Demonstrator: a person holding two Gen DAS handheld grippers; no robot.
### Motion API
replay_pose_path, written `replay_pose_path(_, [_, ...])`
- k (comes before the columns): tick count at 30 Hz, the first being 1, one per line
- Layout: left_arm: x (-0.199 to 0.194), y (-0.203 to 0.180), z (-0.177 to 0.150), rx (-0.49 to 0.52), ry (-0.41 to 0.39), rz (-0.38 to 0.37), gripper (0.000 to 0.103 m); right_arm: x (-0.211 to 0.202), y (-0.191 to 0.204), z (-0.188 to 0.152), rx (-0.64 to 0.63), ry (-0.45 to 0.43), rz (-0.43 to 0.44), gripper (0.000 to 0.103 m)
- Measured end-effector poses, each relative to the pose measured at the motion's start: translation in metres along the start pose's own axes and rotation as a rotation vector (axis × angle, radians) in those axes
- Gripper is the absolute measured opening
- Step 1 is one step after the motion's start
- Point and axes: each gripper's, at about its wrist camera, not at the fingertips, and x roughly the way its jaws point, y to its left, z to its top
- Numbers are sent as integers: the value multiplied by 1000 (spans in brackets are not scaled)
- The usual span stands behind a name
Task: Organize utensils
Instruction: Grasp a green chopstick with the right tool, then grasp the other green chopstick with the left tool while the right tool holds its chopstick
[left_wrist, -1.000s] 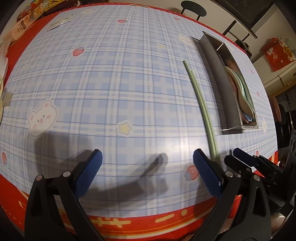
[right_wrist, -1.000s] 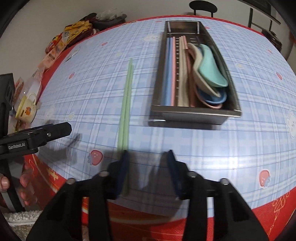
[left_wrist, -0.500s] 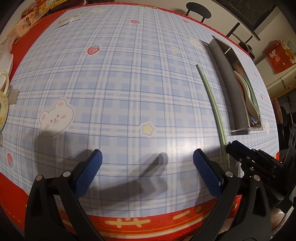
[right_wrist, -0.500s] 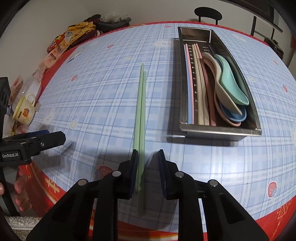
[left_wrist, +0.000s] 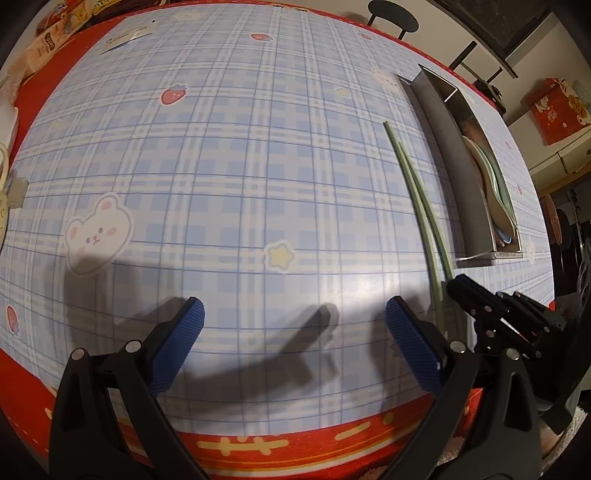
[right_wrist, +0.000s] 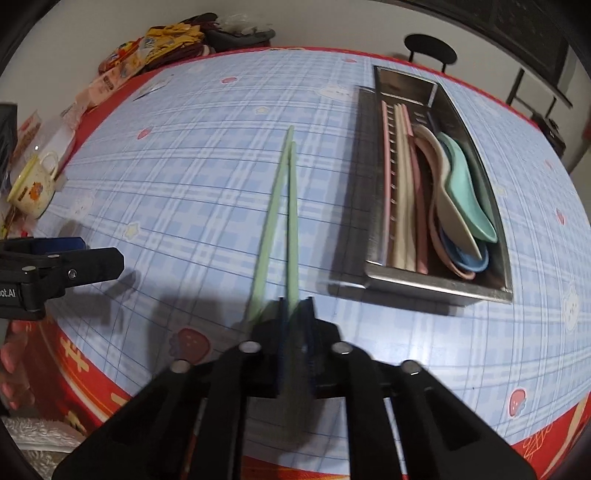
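Two green chopsticks are lying on the bench, just left of the steel utensil tray, as the right tongs are closing on their near ends. Half a second ago these tongs were standing slightly apart around the pair; now their pads are pressing together on at least the right-hand stick, while the left one is splaying outward and it cannot be told whether it is caught too. A second ago the pair was lying snug and parallel; now the near ends are parting while the far tips are touching.

Covering the bench, a blue plaid cloth with strawberries and bears is showing no other loose utensil near the tray. Inside the tray, pink and cream chopsticks are lining its left side and pastel spoons are stacking on its right.

Well to the left of the tray, the left tongs are hanging wide open over bare cloth, holding nothing. Farther left of the tray, at the bench edge, a yellow mug is standing.

Judging from this, the grasp is just being made, and the last pair is probably about to be lifted toward the tray; the splayed stick may slip free.
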Motion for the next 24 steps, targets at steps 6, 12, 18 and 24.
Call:
replay_pose_path(6, [7,-18,7,25,4,-6,97,-9,-19,-15,51,9,42,7])
replay_pose_path(12, [14,-52,20,107,-33,-13,97,-18,-42,-28,124,9,73,7])
replay_pose_path(18, [24,-88,32,171,-64,-9,96,-20,-51,-35,140,4,113,7])
replay_pose_path(24, [38,-114,37,224,-63,42,76,-21,-56,-38,135,2,139,7])
